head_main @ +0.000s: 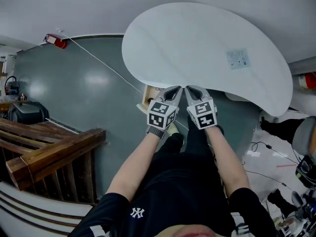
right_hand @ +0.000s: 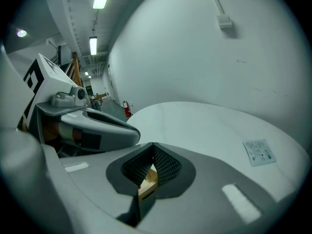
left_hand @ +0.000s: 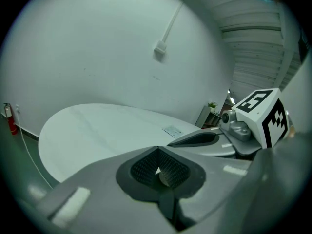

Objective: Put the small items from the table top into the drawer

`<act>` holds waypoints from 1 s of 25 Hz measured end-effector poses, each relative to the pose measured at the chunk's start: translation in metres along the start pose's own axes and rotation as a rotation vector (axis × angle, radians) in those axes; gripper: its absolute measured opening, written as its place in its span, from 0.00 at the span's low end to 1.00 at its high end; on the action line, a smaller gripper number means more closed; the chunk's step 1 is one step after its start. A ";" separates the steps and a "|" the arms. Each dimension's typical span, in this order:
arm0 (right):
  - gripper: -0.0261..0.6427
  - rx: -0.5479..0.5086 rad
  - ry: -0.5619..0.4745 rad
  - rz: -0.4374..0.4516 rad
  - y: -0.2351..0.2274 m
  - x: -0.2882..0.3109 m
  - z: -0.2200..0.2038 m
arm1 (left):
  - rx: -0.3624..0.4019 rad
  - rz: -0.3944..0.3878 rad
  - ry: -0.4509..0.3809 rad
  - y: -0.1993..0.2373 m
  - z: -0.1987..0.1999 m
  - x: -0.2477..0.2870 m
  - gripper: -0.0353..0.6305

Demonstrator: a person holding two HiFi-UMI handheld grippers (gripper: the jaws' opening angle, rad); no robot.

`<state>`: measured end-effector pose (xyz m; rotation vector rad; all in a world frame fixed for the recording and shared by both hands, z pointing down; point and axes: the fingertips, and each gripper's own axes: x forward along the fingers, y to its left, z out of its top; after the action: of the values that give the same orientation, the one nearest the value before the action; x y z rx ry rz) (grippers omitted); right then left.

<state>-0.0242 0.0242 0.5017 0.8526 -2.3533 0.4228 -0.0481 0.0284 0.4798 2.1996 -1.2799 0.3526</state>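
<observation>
The white kidney-shaped table top (head_main: 197, 43) carries only a flat paper label (head_main: 238, 58); I see no small items on it. My left gripper (head_main: 176, 91) and right gripper (head_main: 192, 90) are held side by side at the table's near edge, both shut with nothing between the jaws. In the left gripper view the left gripper (left_hand: 157, 151) points over the table (left_hand: 97, 130), with the right gripper (left_hand: 197, 140) beside it. Below the table edge sits a light wooden box-like piece (head_main: 148, 96), also seen through the right gripper's (right_hand: 153, 148) jaw gap as a wooden piece (right_hand: 148, 180). Whether it is the drawer is unclear.
A grey wall stands behind the table. A red fire extinguisher (head_main: 57, 41) and a white cable (head_main: 106, 65) lie along the green floor at left. Wooden railings (head_main: 54, 154) stand at the near left. Cables and gear (head_main: 306, 169) crowd the right floor.
</observation>
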 end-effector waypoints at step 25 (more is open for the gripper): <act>0.19 0.220 -0.015 -0.216 -0.197 -0.065 -0.022 | 0.087 -0.202 0.062 -0.104 0.065 0.140 0.05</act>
<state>0.1556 -0.0812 0.4958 1.2024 -2.2243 0.5921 0.1092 -0.0695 0.4600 2.3472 -1.0165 0.3995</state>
